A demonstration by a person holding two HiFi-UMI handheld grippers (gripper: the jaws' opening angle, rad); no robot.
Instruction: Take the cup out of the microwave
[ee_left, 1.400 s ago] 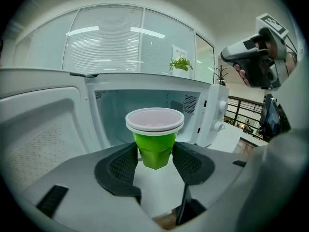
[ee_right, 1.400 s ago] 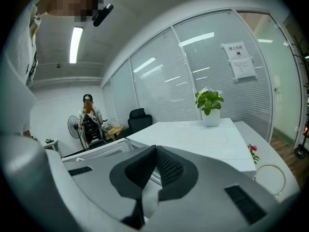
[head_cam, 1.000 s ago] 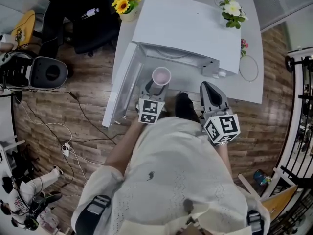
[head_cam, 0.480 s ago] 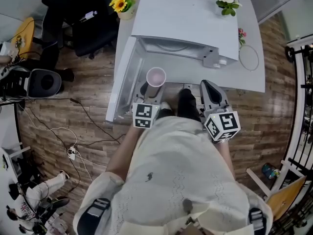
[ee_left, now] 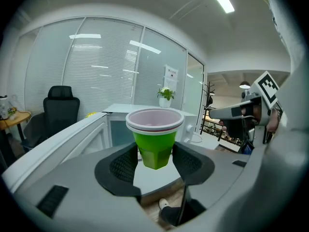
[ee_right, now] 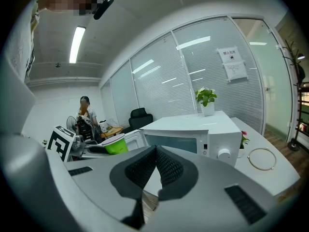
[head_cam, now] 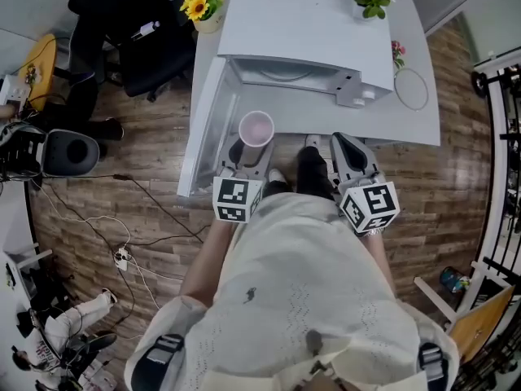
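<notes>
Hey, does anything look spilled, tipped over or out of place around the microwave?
Nothing stands out. The green plastic cup sits upright, held in the left gripper, with no spill visible. The door of the white microwave stands open, which fits the task.

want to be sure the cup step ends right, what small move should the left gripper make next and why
Probably lower the green cup onto the table in front of the microwave, then open the jaws. The left gripper clamps it, it is already outside the cavity beside the open door, and the right gripper is shut, empty.
</notes>
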